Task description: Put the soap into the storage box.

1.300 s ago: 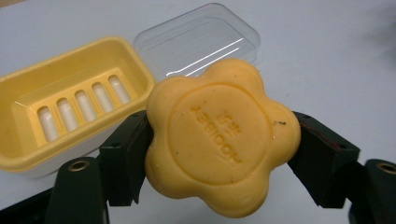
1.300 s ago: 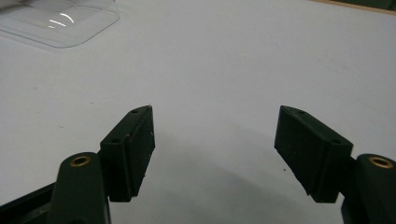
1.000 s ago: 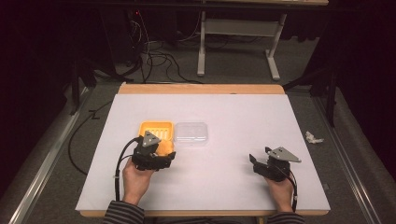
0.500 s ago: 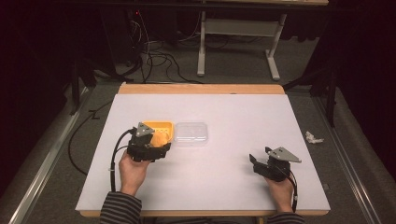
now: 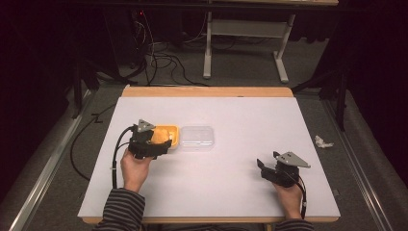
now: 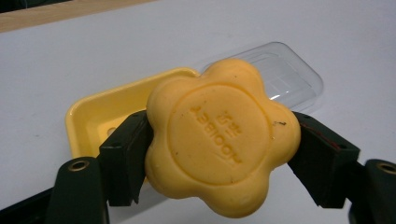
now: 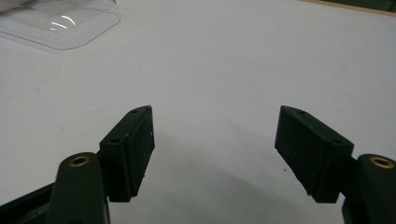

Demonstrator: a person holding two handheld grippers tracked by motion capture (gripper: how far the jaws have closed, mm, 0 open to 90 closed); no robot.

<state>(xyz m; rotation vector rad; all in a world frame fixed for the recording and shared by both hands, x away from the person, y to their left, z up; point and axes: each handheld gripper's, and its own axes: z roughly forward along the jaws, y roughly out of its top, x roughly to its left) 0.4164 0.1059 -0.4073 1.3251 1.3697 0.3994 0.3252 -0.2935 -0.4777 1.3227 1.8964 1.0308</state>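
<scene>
My left gripper [image 6: 219,144] is shut on a yellow flower-shaped soap [image 6: 222,140], holding it just above the near end of a yellow soap dish [image 6: 100,109]. From above, that left gripper [image 5: 163,143] hovers over the dish [image 5: 169,132] at the table's left. A clear plastic lid [image 5: 197,138] lies right beside the dish, also seen behind the soap as the lid [image 6: 292,77]. My right gripper [image 7: 215,140] stands open over bare table; from above the right gripper [image 5: 262,166] rests near the front right.
The white tabletop [image 5: 240,115] has a wooden far edge [image 5: 207,91]. A corner of the clear lid [image 7: 60,21] lies ahead and to the left of my right gripper. A crumpled white scrap [image 5: 322,142] lies on the floor to the right.
My left gripper has carried the soap leftward and a little farther away, up over the yellow dish. The right gripper has stayed put.
</scene>
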